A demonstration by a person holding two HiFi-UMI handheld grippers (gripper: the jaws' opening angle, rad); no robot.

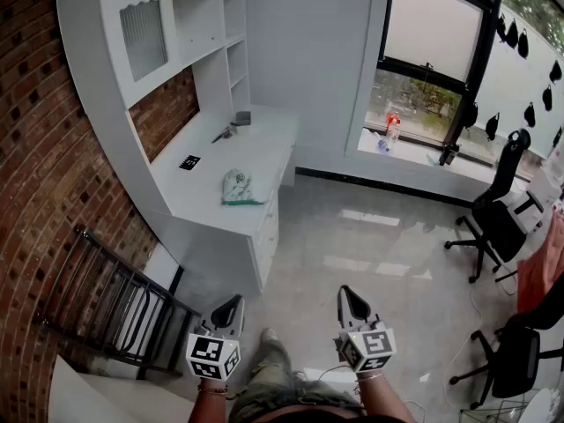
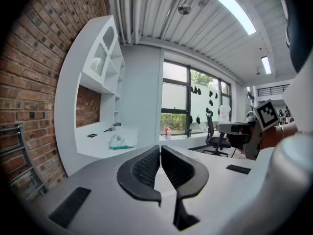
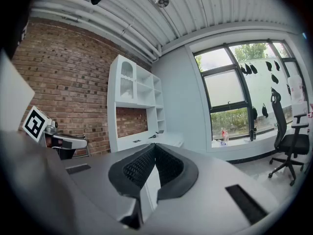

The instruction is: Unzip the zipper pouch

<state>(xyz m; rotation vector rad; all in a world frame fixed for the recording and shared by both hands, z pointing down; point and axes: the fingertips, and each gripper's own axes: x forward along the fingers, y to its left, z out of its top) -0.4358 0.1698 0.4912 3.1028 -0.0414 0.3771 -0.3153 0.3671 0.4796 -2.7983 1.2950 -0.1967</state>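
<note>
Ahead, the zipper pouch [image 1: 238, 188] lies on the desk [image 1: 257, 144].

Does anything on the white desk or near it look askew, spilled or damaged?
Nothing looks spilled or damaged. The zipper pouch lies on the desk near its front edge. Only the black metal frame stands out: it seems to lean against the brick wall beside the desk.

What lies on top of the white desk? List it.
White desk holds a pale, green-edged zipper pouch, a black square card and small dark items, too far to identify. Pouch contents unclear.
</note>
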